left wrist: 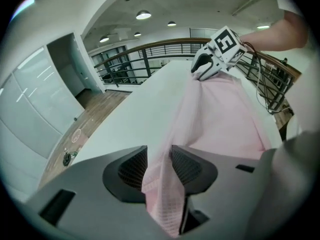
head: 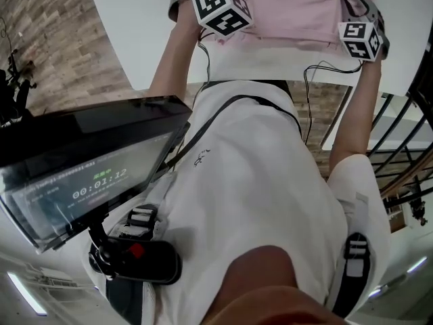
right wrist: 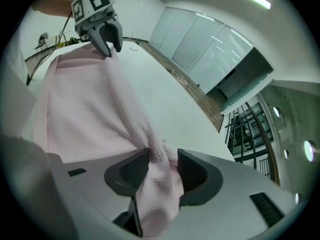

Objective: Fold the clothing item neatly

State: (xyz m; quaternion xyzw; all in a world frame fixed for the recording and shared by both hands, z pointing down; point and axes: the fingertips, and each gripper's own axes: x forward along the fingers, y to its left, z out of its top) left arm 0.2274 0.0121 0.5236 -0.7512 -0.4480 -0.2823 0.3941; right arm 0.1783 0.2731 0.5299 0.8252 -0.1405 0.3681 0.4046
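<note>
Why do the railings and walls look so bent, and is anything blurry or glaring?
Left gripper view: the wide-angle lens bows the railing, darkens the corners, and the ceiling lights flare. Right gripper view: the glass wall curves likewise; the pink cloth nearest the lens is soft. Head view: the screen has a pale sheen.
</note>
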